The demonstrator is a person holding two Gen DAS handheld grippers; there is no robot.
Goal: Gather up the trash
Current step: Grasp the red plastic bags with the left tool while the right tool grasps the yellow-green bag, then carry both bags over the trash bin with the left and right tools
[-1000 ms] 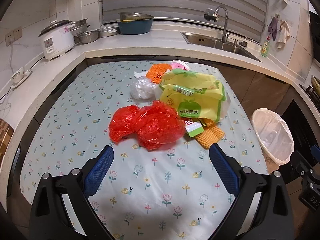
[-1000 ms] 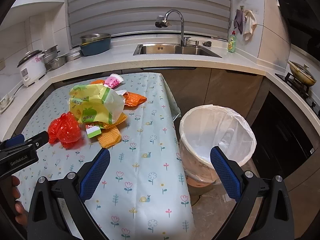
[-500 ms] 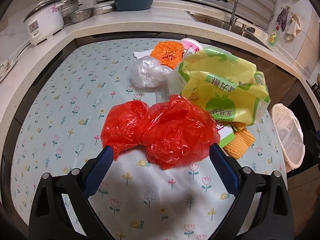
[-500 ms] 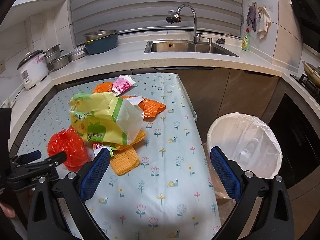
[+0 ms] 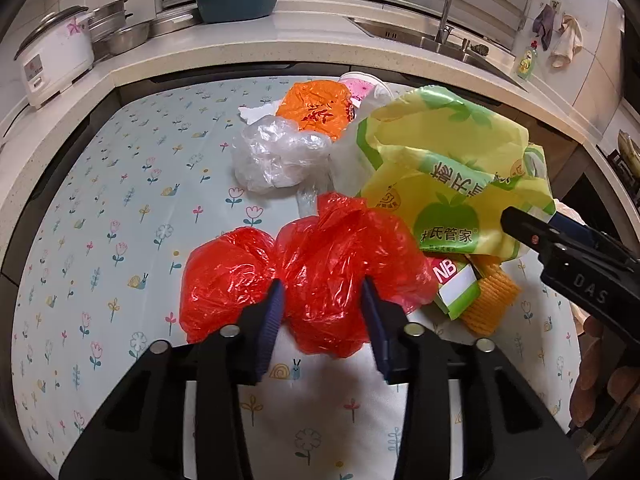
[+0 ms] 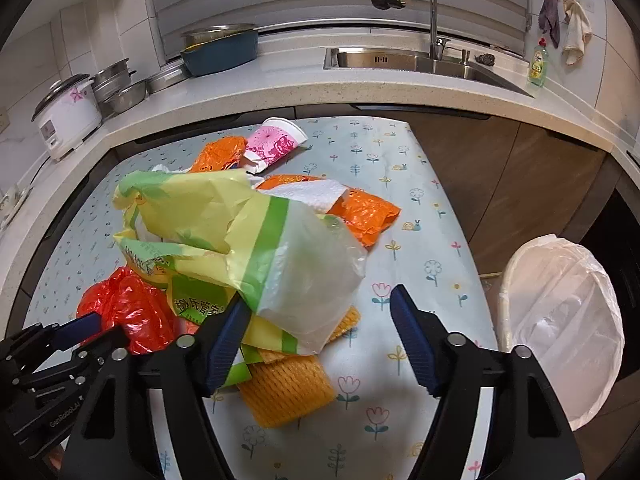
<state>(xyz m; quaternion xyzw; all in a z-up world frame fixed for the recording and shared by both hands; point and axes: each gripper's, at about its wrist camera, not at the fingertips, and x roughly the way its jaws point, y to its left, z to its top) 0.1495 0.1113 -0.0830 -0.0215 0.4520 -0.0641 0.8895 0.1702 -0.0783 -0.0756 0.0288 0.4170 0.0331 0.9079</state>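
1. Trash sits piled mid-table [image 5: 120, 184] on the floral cloth; we see a red plastic bag [image 5: 312, 276], a clear crumpled bag [image 5: 276, 156], an orange bag [image 5: 316, 104], a yellow-green bag [image 5: 448, 168], a pink paper cup [image 6: 276, 144], a white paper towel [image 6: 312, 192] & an orange foam net [image 6: 284, 392].
2. Our left hand-held gripper [image 5: 322, 308] has its blue pads pressed into the red plastic bag from both sides, w/ the right lobe of the bag bulging between them; the bag's underside seems to rest on the cloth, tho we can't tell for sure.
3. Our right hand-held gripper [image 6: 316, 328] is spread wide, nothing pinched; its left pad touches the yellow-green bag's near edge, its right pad hangs over bare cloth; the foam net lies just below & between the fingers.
4. Bin w/ white liner [image 6: 560, 328] stands on the floor beside the table's right edge, apart from the pile.
5. Behind: rice cooker [image 6: 68, 116], steel pots, blue basin [image 6: 220, 52], sink [image 6: 400, 60] w/ faucet, soap bottle [image 6: 538, 64].
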